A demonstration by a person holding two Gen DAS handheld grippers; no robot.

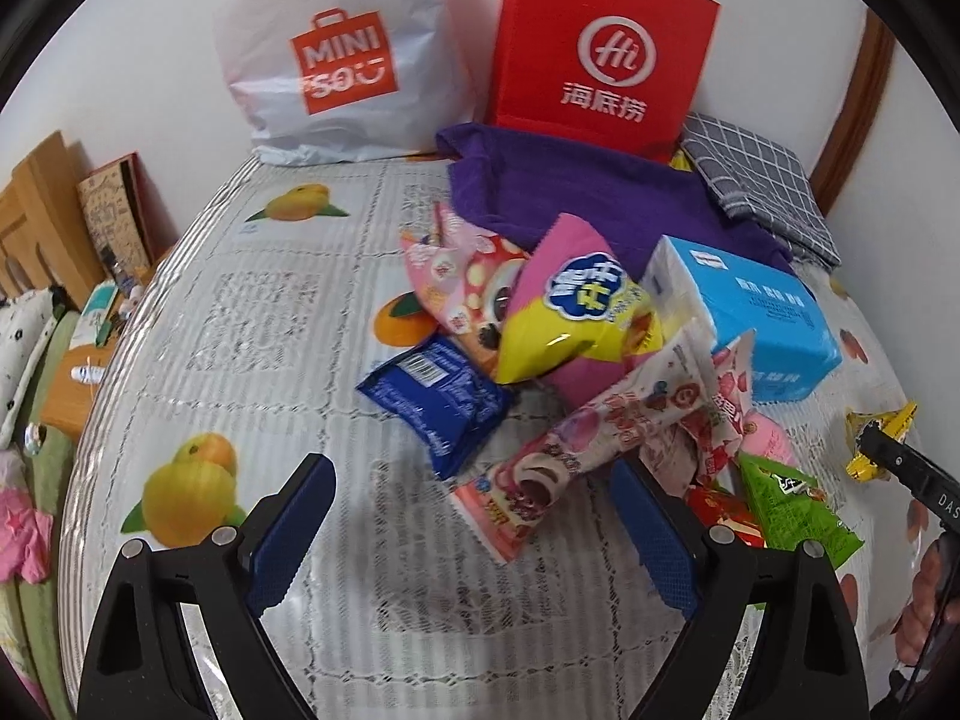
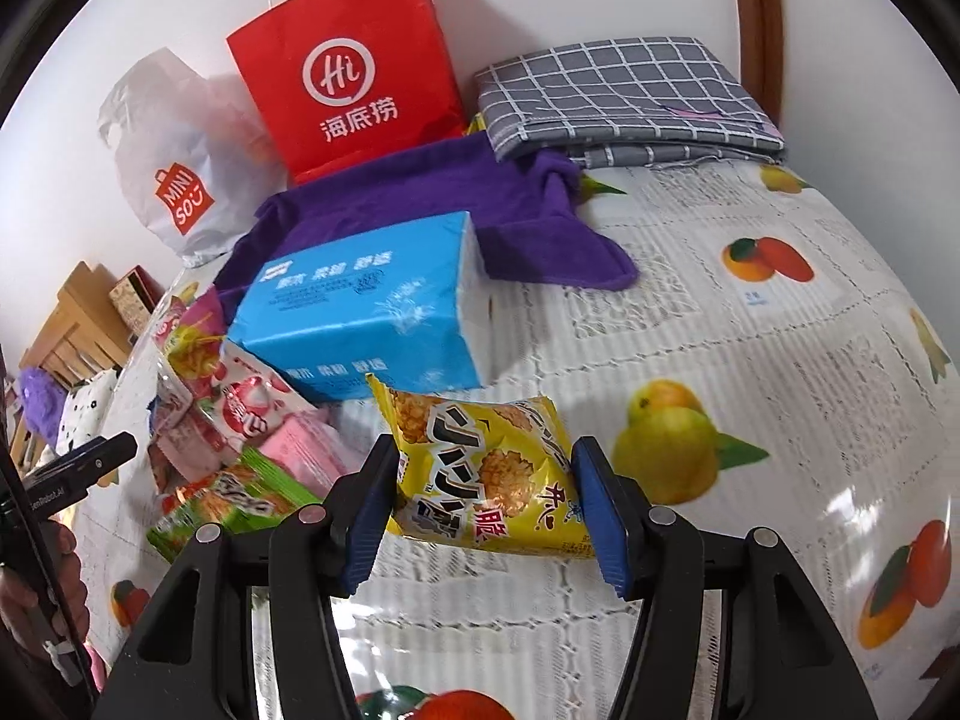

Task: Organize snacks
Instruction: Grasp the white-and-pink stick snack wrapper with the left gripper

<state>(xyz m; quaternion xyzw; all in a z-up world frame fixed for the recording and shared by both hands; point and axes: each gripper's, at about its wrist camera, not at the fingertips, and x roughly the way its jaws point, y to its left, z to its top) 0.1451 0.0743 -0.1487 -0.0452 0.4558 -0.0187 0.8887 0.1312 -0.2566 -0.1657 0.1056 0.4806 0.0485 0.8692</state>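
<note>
A pile of snack packets lies on the fruit-print tablecloth [image 1: 240,330]: a dark blue packet [image 1: 435,399], a pink-and-yellow bag [image 1: 576,318], a long pink roll-cake packet [image 1: 588,438], a green packet [image 1: 786,504]. My left gripper [image 1: 474,480] is open and empty, just in front of the pile. My right gripper [image 2: 483,480] is shut on a yellow snack packet [image 2: 486,468], held above the cloth; it also shows in the left wrist view [image 1: 882,438]. The pile lies left of it [image 2: 240,414].
A blue tissue pack [image 2: 366,312] lies behind the pile on a purple towel [image 2: 420,192]. A red paper bag [image 2: 348,72] and a white Miniso plastic bag [image 1: 336,60] stand at the wall. A folded grey checked cloth [image 2: 624,96] lies at the back right.
</note>
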